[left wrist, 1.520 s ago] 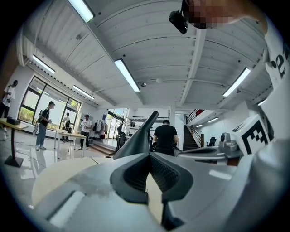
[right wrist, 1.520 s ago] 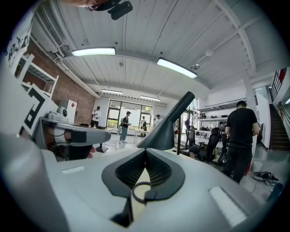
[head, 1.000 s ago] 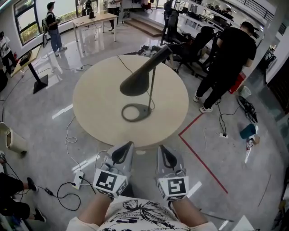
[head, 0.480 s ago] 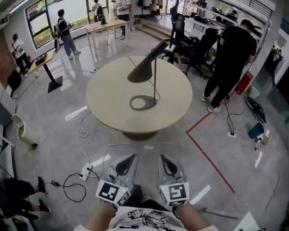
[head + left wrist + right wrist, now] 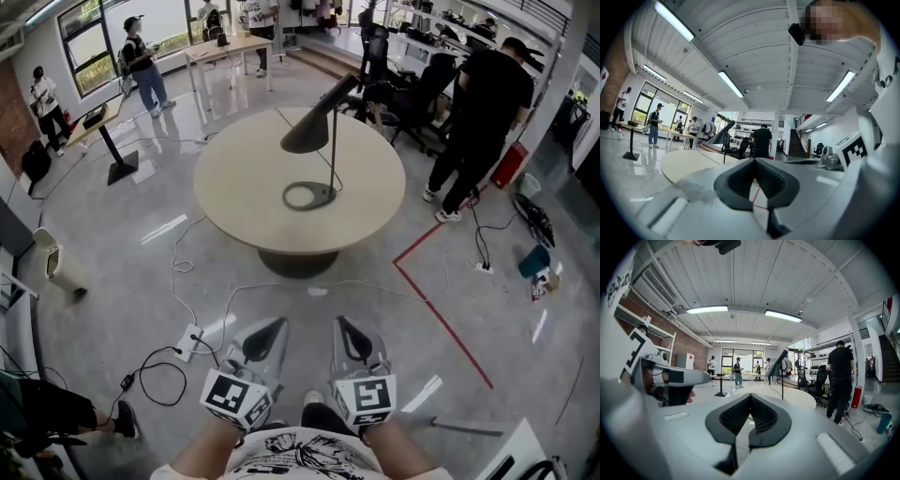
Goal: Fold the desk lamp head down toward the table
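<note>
A dark grey desk lamp (image 5: 314, 141) stands on a round beige table (image 5: 234, 202), its cone head tilted up and its ring base flat on the top. The lamp also shows far off in the left gripper view (image 5: 723, 136) and in the right gripper view (image 5: 780, 364). My left gripper (image 5: 276, 325) and right gripper (image 5: 341, 323) hang side by side over the floor, well short of the table. Both are shut with nothing between their jaws, as the left gripper (image 5: 754, 160) and right gripper (image 5: 750, 396) views show.
A person in black (image 5: 486, 103) stands by office chairs (image 5: 412, 89) right of the table. A power strip (image 5: 190, 341) and cables lie on the floor at the left. Red tape (image 5: 441, 314) marks the floor at the right. People stand by desks (image 5: 225, 47) at the back.
The view has pulled back from the table, which now sits farther off and higher in the head view. Both grippers stay shut and side by side.
</note>
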